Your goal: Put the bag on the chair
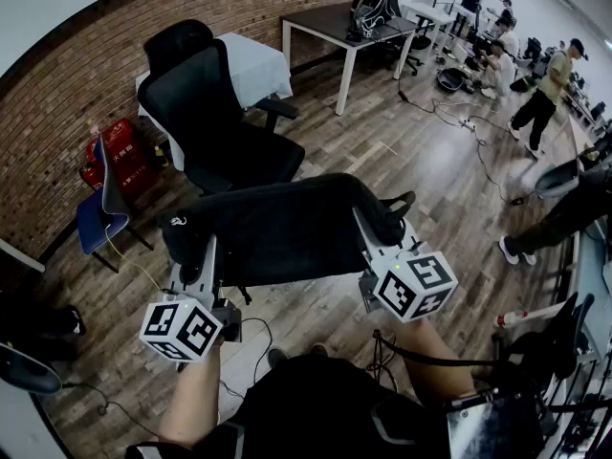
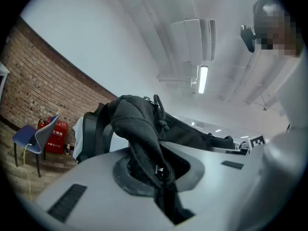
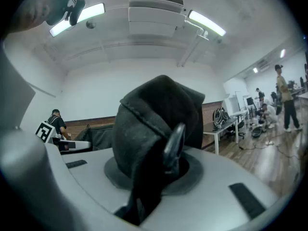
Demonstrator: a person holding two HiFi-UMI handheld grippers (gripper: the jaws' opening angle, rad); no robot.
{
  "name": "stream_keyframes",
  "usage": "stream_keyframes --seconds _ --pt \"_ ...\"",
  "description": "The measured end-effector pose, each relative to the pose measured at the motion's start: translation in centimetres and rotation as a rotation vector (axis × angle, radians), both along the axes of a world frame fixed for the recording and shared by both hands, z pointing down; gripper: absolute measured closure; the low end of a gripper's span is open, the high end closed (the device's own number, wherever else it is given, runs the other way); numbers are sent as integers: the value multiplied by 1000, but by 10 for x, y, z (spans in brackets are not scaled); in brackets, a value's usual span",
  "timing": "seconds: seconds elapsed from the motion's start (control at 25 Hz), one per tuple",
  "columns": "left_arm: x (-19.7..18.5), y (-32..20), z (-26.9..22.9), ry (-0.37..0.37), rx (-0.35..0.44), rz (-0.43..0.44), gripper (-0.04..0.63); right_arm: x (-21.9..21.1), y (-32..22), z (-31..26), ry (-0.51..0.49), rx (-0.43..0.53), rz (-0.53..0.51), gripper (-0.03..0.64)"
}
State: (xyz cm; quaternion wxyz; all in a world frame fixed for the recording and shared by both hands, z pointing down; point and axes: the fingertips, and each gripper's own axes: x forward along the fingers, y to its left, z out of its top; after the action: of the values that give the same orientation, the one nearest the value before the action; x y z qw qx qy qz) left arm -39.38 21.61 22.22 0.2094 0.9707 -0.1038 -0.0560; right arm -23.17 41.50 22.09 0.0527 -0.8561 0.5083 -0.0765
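Observation:
A long black bag (image 1: pixel 287 228) hangs in the air, stretched level between my two grippers. My left gripper (image 1: pixel 203 261) is shut on the bag's left end, with zipper fabric (image 2: pixel 139 129) pinched between the jaws (image 2: pixel 159 174). Shut on the right end is my right gripper (image 1: pixel 375 237), a fold of the bag (image 3: pixel 154 119) and a strap caught in its jaws (image 3: pixel 159 179). The black office chair (image 1: pixel 229 132) stands just beyond the bag with nothing on its seat. Its backrest (image 2: pixel 94 134) shows behind the bag in the left gripper view.
A small blue chair (image 1: pixel 100 208) and red fire extinguishers (image 1: pixel 120 156) stand by the brick wall at left. A white-covered table (image 1: pixel 253 65) is behind the office chair, a dark desk (image 1: pixel 344 22) farther back. People (image 1: pixel 545 84) and floor cables (image 1: pixel 459 113) are at right.

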Motion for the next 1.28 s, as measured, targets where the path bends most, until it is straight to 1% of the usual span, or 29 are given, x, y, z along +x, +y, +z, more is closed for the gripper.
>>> stream_keyframes --seconds 0.44,0.68,1.0,1.28 --pt "-5 -2 2 2 -13 6 554 -5 -2 1 -3 -6 3 528" --pt "-7 -9 4 2 -17 15 554 -9 -7 2 -15 7 8 525" --pt "-13 -17 17 -10 -13 55 554 -19 -12 18 -33 3 27 525" --pt "-12 -32 26 1 -41 93 554 -26 -23 19 -5 -26 50 525"
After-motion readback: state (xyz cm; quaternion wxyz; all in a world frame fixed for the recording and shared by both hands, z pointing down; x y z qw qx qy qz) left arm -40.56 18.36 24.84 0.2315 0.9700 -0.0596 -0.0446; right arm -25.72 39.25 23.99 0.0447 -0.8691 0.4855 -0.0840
